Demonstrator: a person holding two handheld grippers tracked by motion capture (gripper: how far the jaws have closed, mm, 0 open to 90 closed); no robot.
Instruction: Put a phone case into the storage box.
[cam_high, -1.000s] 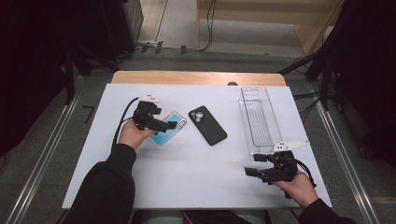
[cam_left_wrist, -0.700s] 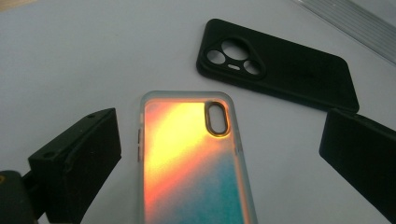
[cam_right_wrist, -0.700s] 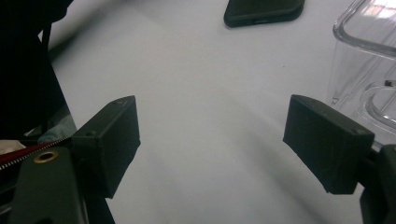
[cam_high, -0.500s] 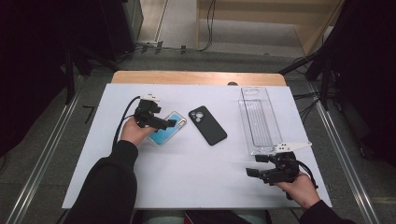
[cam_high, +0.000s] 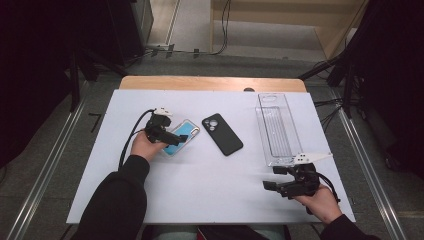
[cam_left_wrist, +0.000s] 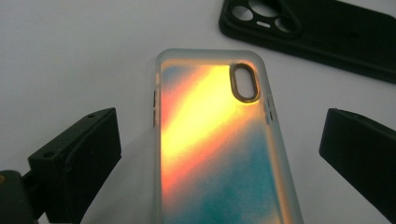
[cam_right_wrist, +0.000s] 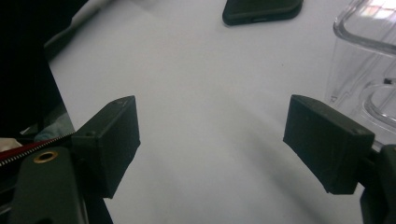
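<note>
The left gripper (cam_left_wrist: 219, 154) has sunk slightly toward the coloured phone case (cam_left_wrist: 219, 149), jaws wide apart astride it, not touching. The case lies flat on the white table (cam_high: 210, 175), beside a black case (cam_high: 223, 134). The right gripper (cam_high: 272, 178) rests open, empty, near a clear tray (cam_high: 276, 127).

On the white table (cam_high: 210, 185), the iridescent translucent phone case (cam_high: 181, 136) lies left of centre, with the matte black phone case (cam_high: 223, 134) just beside it to the right, apart from it. The clear plastic oblong tray (cam_high: 278, 128) lies well to the right, running front to back. The left gripper (cam_high: 175, 138) sits over the iridescent case, jaws either side; the right gripper (cam_high: 272, 179) rests just before the tray's near end.
</note>
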